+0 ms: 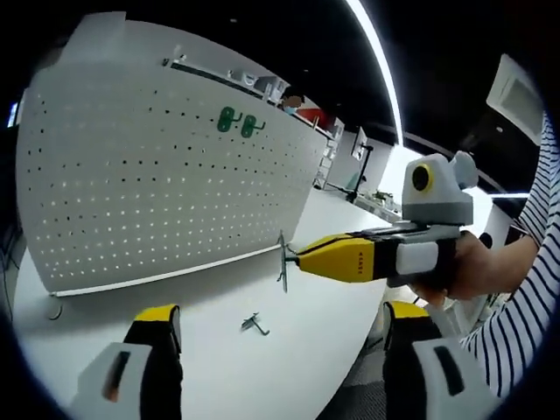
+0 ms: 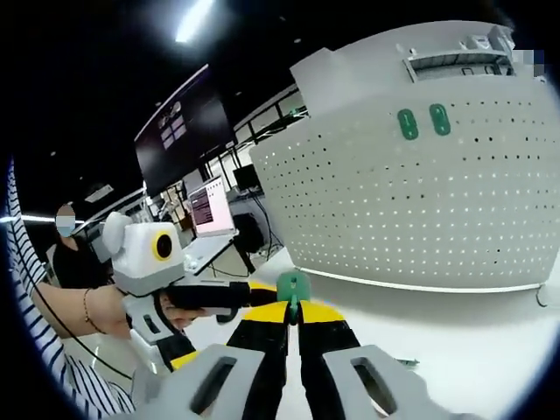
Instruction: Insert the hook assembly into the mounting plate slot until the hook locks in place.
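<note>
A white pegboard (image 1: 157, 175) stands upright on the table, with two green hook plates (image 1: 238, 122) mounted near its top. In the right gripper view the pegboard (image 2: 420, 201) carries the same green plates (image 2: 423, 121). My right gripper (image 2: 293, 313) is shut on a hook assembly with a green base (image 2: 293, 284). In the left gripper view the right gripper (image 1: 302, 256) holds the hook assembly (image 1: 283, 261) in the air, short of the board's lower right corner. My left gripper (image 1: 284, 311) is open and holds nothing. The left gripper (image 2: 236, 296) sits behind the right one.
A loose metal hook (image 1: 255, 325) lies on the white table (image 1: 219, 302) in front of the board; it is a small piece (image 2: 407, 360) in the right gripper view. A person in a striped sleeve (image 1: 534, 280) stands at the table's edge. Desks and monitors (image 2: 214, 206) lie beyond.
</note>
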